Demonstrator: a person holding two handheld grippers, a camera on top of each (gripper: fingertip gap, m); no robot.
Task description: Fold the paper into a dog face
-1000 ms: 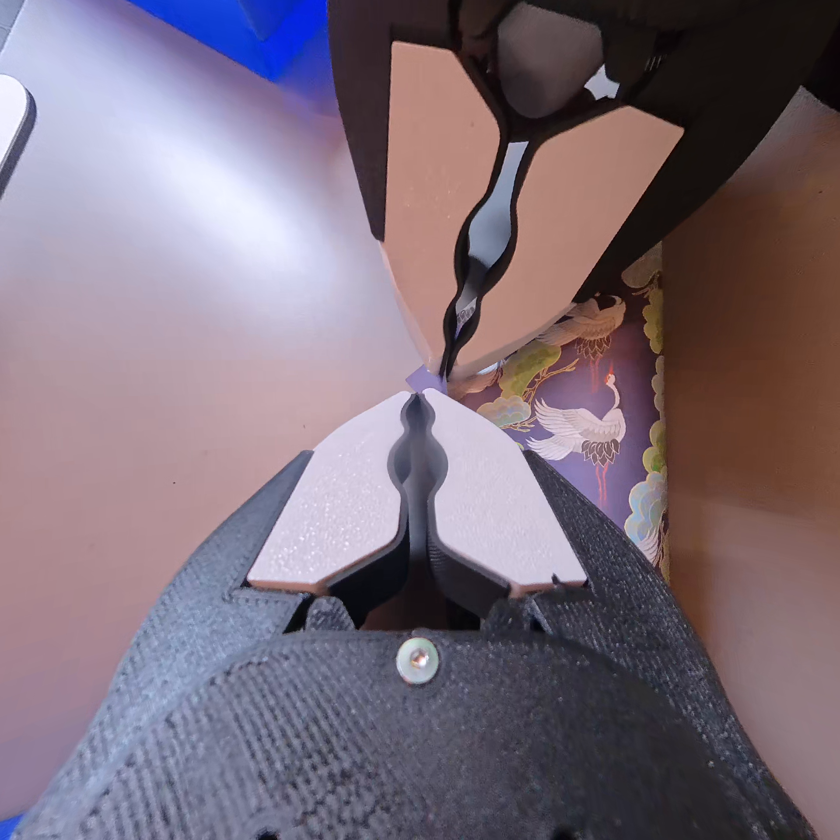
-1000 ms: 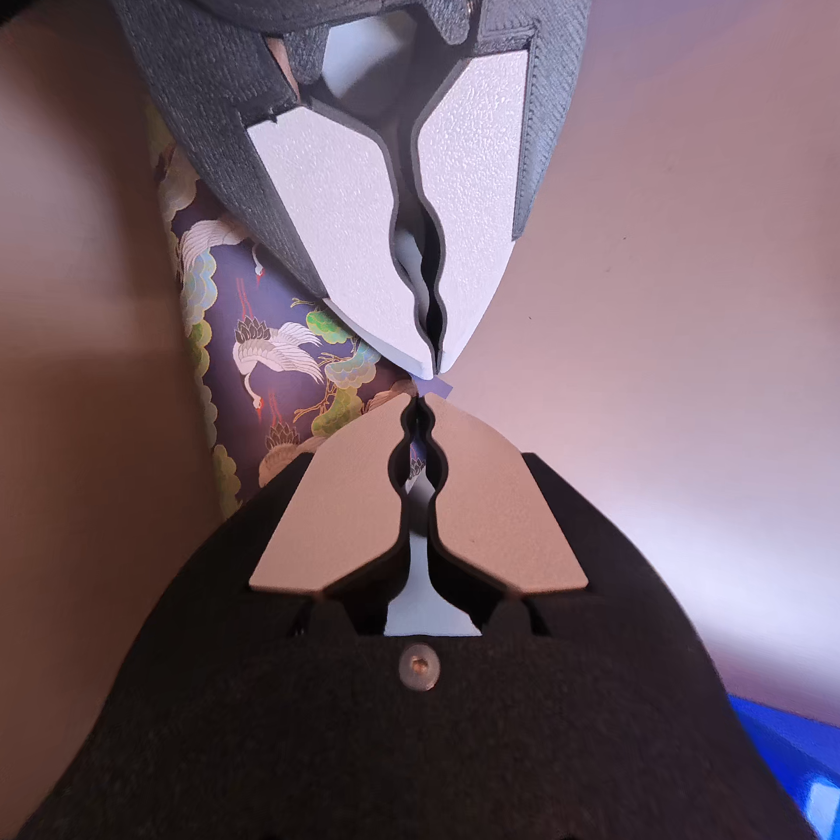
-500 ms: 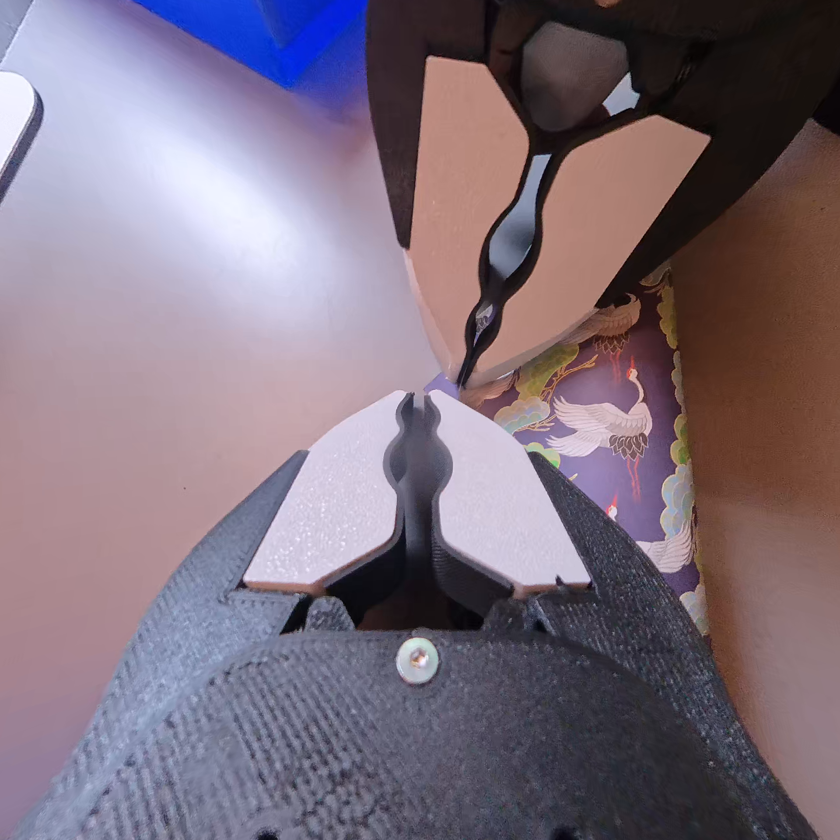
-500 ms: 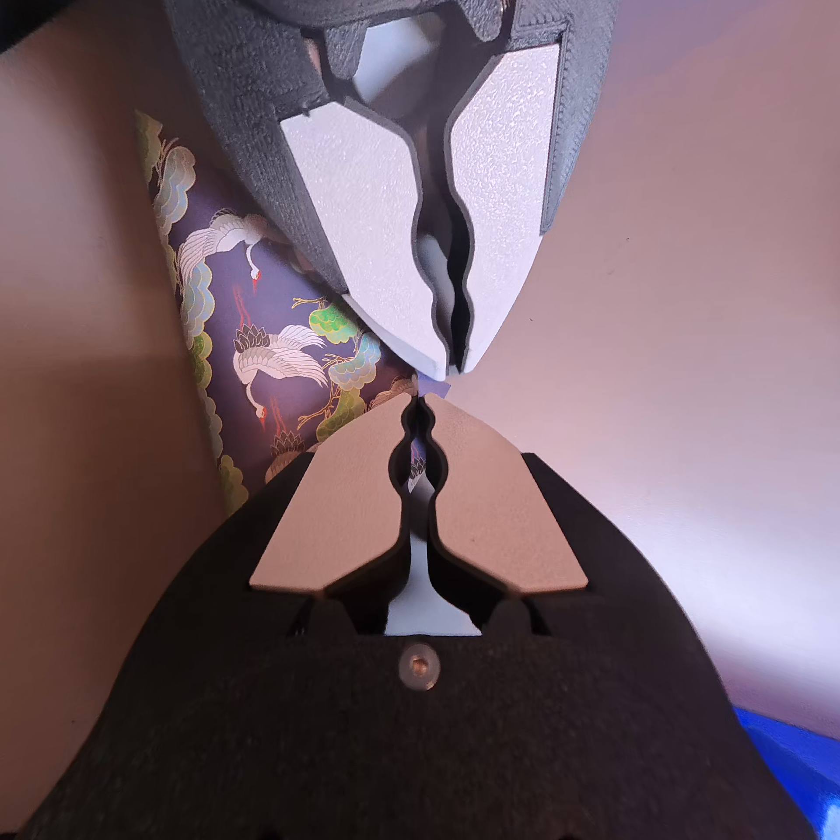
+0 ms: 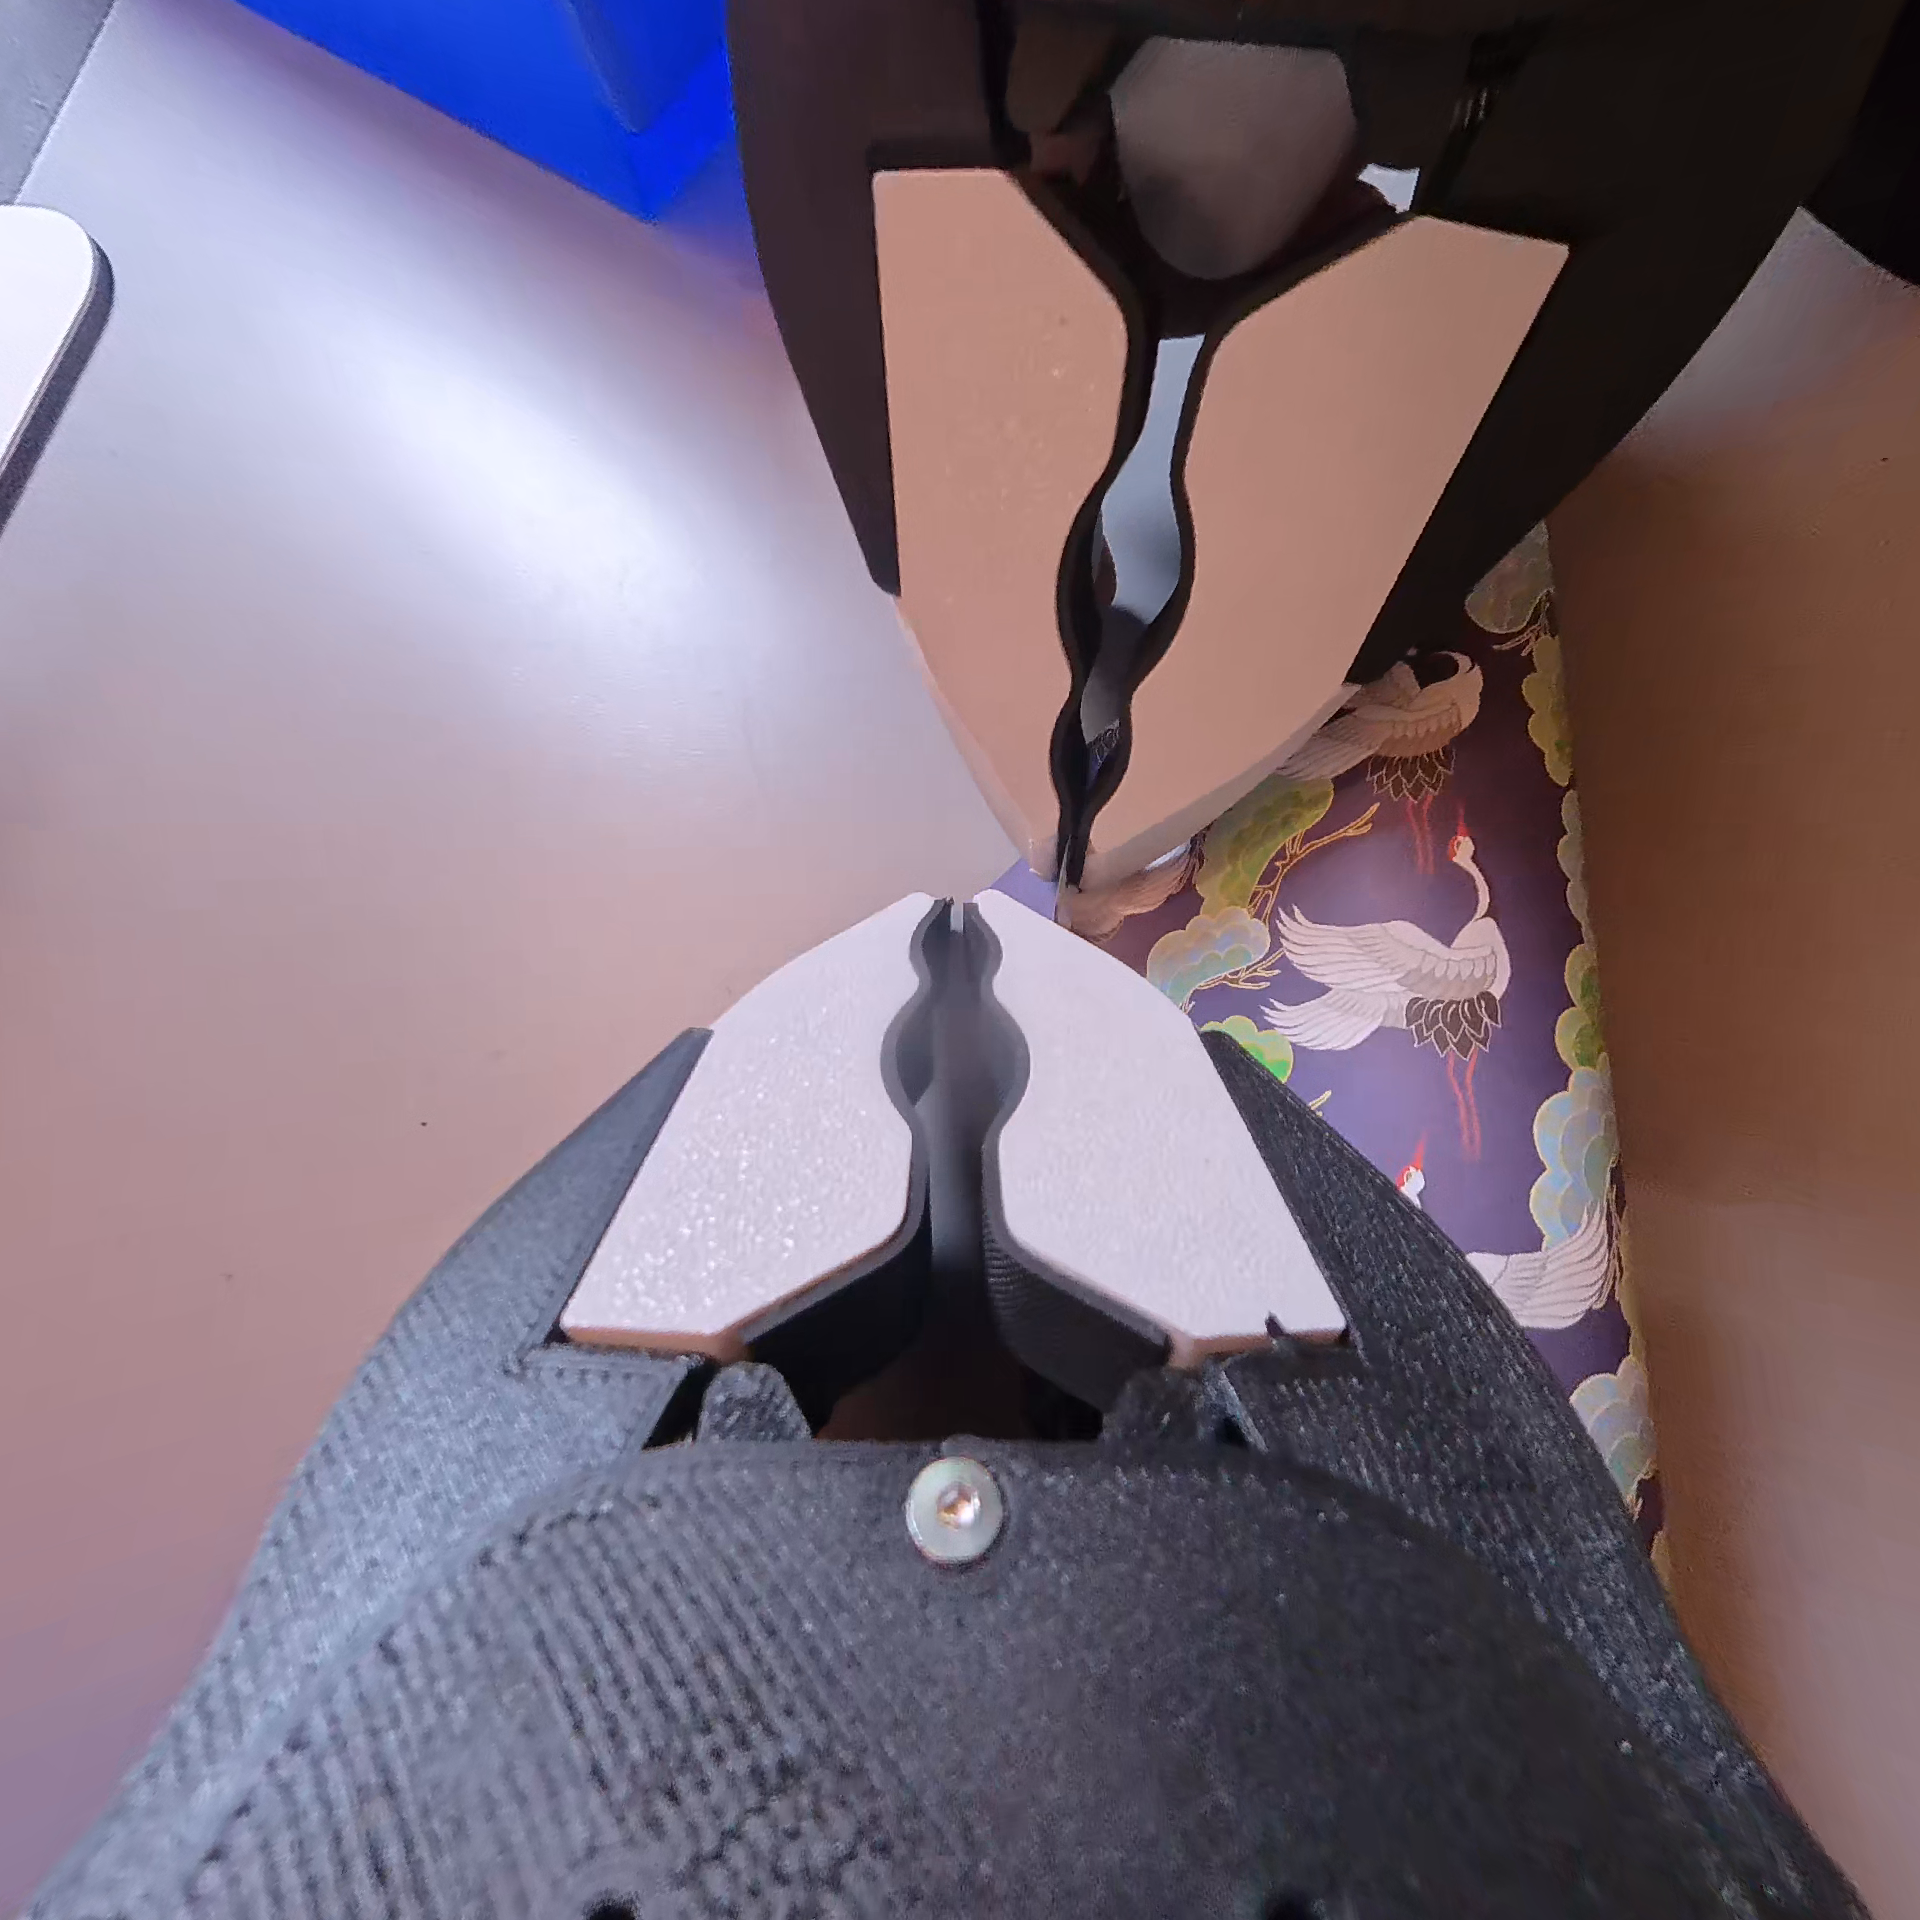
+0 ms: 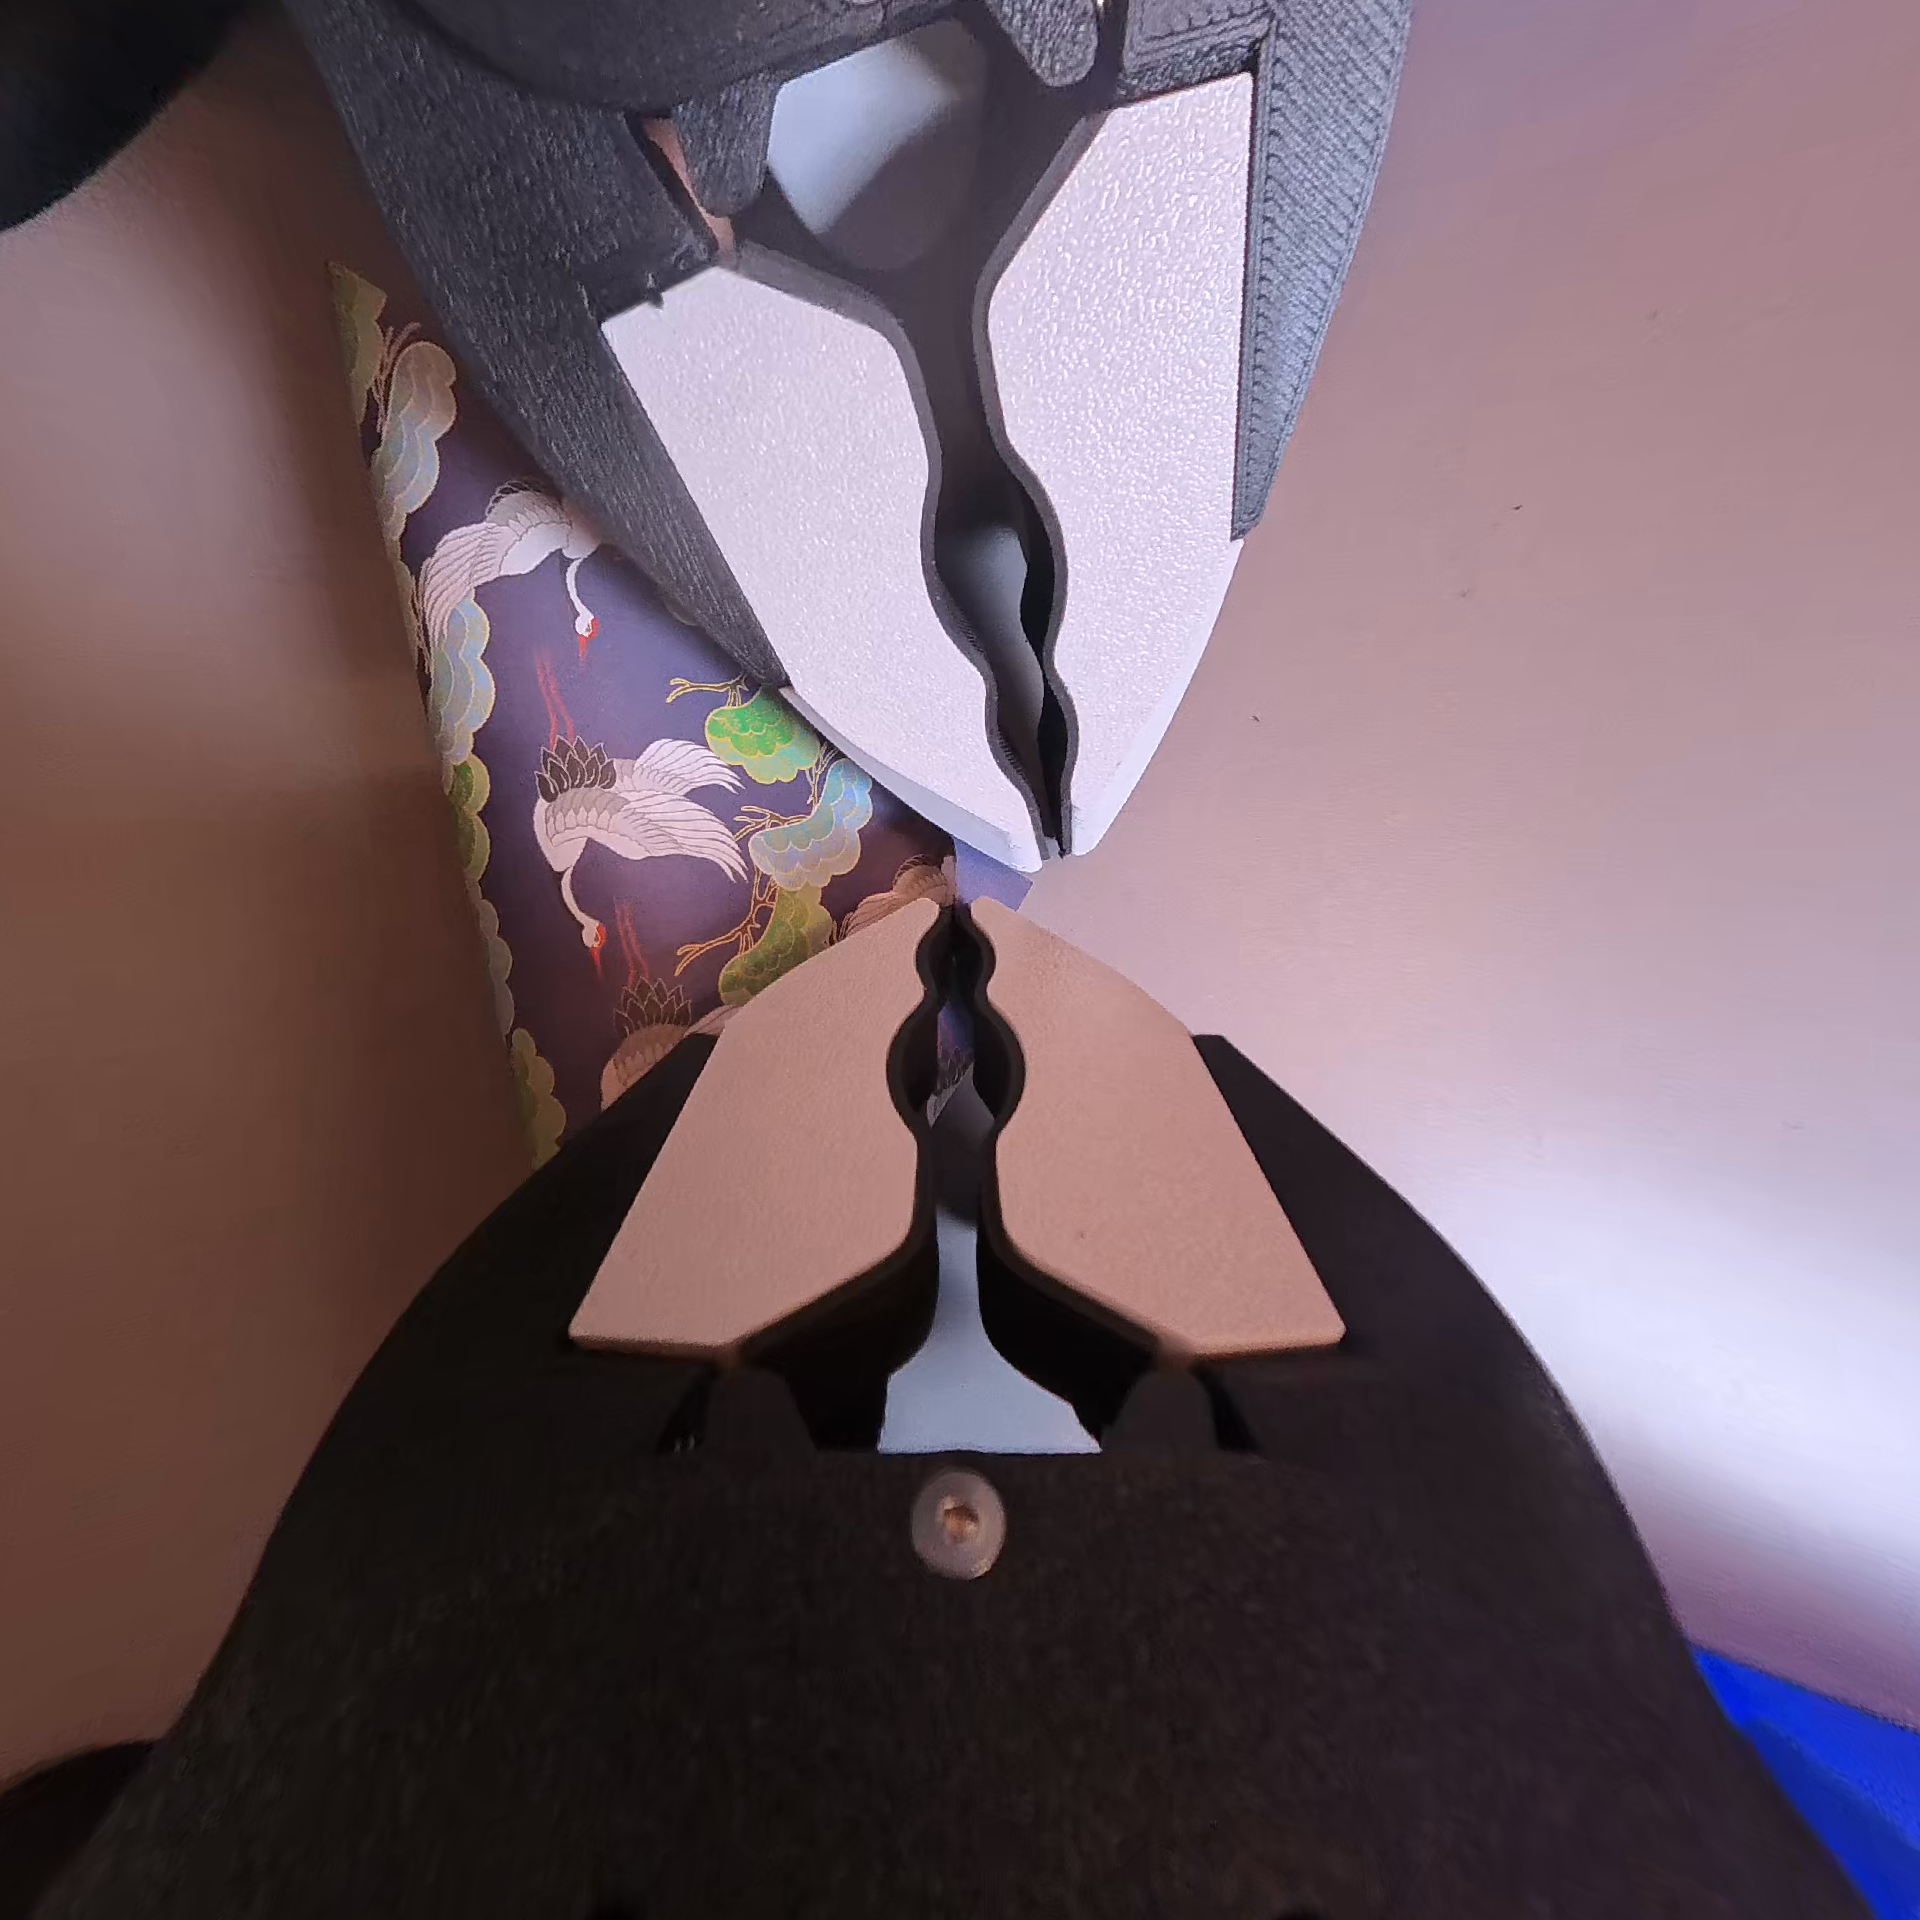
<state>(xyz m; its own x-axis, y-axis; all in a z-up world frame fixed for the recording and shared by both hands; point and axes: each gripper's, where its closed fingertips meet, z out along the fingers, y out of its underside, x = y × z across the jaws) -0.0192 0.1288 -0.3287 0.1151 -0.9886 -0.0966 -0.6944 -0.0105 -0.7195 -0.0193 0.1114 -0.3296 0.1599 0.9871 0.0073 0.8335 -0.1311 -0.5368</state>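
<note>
The paper (image 5: 1392, 966) is dark purple with white cranes and green clouds. It lies on the table to the right in the left wrist view and to the left in the right wrist view (image 6: 644, 810). My right gripper (image 6: 961, 912), black with tan pads, is shut on the paper's corner; a small tip of paper pokes out past its fingertips. It also shows in the left wrist view (image 5: 1070, 878), coming down from the top. My left gripper (image 5: 956, 906), dark grey with white pads, is shut and empty, tip to tip with the right one. It also shows in the right wrist view (image 6: 1055, 844).
The table (image 5: 416, 623) is smooth, pinkish-brown. A blue object (image 5: 644, 104) sits at the far edge and shows at the lower right of the right wrist view (image 6: 1829, 1766). A white flat thing with a rounded dark rim (image 5: 31, 312) lies at the left edge. Only a small space, under 4 cm, lies between the two pairs of fingers.
Both grippers stay tip to tip at the paper's corner. The paper has swung a little, so more of it shows in the right wrist view. The left gripper has shifted slightly sideways.
</note>
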